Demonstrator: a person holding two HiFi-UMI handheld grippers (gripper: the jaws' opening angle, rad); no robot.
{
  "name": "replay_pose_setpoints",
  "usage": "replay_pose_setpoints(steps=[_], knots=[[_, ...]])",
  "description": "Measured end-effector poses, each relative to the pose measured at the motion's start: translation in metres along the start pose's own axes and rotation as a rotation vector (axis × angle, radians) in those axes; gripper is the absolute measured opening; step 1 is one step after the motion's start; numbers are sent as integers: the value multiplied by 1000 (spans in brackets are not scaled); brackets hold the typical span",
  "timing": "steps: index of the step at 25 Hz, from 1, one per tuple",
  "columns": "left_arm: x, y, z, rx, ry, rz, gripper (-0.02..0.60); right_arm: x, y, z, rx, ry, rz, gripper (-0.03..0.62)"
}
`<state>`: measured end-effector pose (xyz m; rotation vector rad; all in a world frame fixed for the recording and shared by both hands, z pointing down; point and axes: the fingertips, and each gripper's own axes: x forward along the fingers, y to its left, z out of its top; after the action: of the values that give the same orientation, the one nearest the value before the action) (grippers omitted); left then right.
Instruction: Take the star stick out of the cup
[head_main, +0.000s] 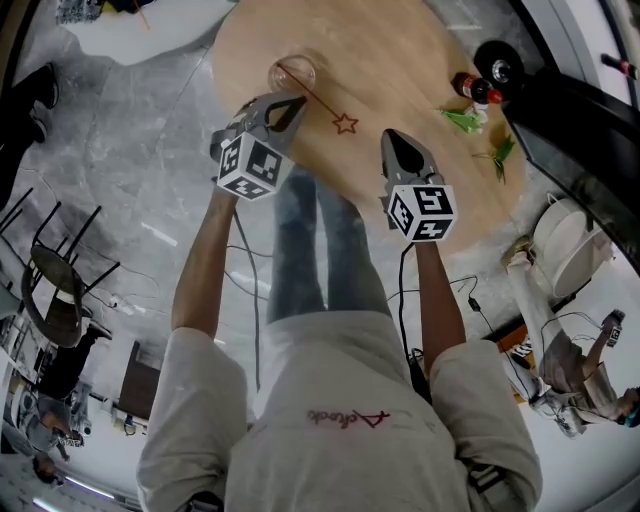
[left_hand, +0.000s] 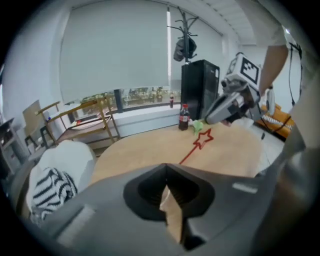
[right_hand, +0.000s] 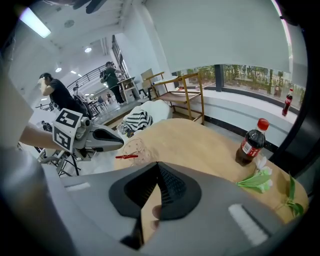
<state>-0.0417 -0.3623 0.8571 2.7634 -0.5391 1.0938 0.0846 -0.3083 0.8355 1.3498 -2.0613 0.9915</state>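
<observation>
Standing at a round light-wood table (head_main: 400, 60), a person holds a grey two-jaw gripper in each hand. A clear glass cup (head_main: 293, 72) stands upright near the table's edge, on the person's left. A thin red star stick (head_main: 343, 122) has its plain end in the cup and slants out over the rim. Its outlined star lies over the tabletop, between the two grippers.

The left gripper (head_main: 290, 103) points toward the cup, its tip just beside the stick near the rim. Its jaws are pressed together at the tips, and nothing shows pinched between them. The right gripper (head_main: 397, 140) is over the table's near edge, a little apart from the star. Its jaws are likewise together, with nothing held.

Toward the table's right side stands a dark cola bottle with a red cap (head_main: 478, 90). Some green leaves (head_main: 462, 120) lie beside it.
</observation>
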Motion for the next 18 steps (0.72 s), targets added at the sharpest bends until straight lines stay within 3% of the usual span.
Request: replay_pose_setpoints(steps=[6,15,18], knots=[[13,-10,-6,242,65,-41,0,4,-2,-5,1,6,3,3],[24,-20,-7,320,67,-69,5,5,-4,-13,4,19,0,3],[25,-22,-12,335,75,-79,50,5,-4,-14,5,23,2,3]])
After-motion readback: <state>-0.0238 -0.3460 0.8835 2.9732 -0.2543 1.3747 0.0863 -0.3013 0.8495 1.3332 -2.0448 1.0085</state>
